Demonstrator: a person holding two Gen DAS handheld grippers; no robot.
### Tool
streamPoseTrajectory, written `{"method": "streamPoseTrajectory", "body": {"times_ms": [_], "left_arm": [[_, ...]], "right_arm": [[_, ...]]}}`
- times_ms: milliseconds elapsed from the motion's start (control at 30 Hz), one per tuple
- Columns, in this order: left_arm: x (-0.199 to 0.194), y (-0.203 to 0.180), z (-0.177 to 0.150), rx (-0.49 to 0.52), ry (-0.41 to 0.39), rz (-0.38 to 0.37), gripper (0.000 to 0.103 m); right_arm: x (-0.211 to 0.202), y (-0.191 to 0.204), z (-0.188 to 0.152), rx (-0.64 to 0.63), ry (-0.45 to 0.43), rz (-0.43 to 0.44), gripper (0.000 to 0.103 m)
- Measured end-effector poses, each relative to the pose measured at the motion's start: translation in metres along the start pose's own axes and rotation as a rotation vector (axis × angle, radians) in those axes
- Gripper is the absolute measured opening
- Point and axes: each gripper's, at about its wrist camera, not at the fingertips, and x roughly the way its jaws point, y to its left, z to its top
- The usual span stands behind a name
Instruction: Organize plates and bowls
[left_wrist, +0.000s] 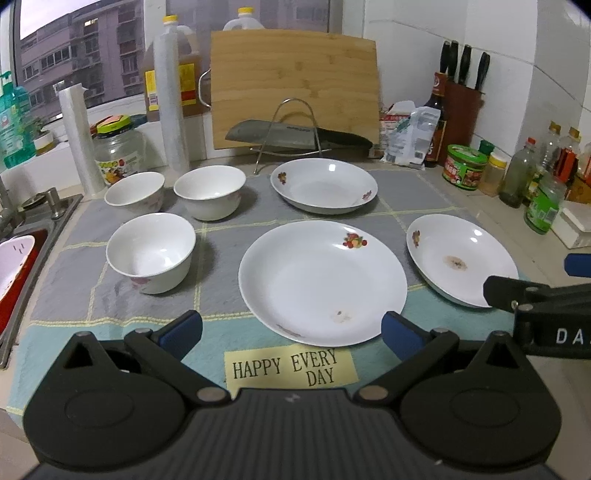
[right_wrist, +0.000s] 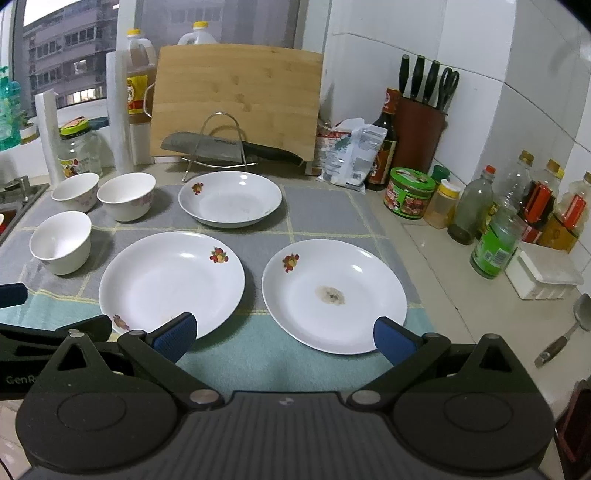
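Three white plates (right_wrist: 171, 275) carry small red-and-yellow fruit prints, and the one ahead of the right hand-held gripper (right_wrist: 284, 338) has a brown stain at its centre. Three white bowls (left_wrist: 151, 251) show faint pink flowers. The mat (left_wrist: 402, 199) is grey and teal with pale yellow grid lines; the gripper pads (right_wrist: 175, 338) are blue on black.

Both tongs are spread wide, holding nothing — the left tongs (left_wrist: 291, 334) and the right tongs (right_wrist: 284, 336) sit side by side, level and pointing forward, blue pads (right_wrist: 176, 336) facing inward, each edging into the other's view.
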Motion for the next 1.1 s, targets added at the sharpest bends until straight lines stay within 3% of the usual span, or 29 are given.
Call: {"method": "streamPoseTrajectory", "body": {"times_ms": [433,1100], "left_arm": [[0.003,-0.016,-0.008,0.045,-0.048,-0.063,0.102],[0.051,-0.104,-0.007,0.167,-0.009,-0.184,0.102]], "right_arm": [[0.017,-0.032,-0.006,-0.041,-0.033,0.069,0.103],[0.068,-0.117,-0.005,0.007,0.027,0.077,0.103]]}}
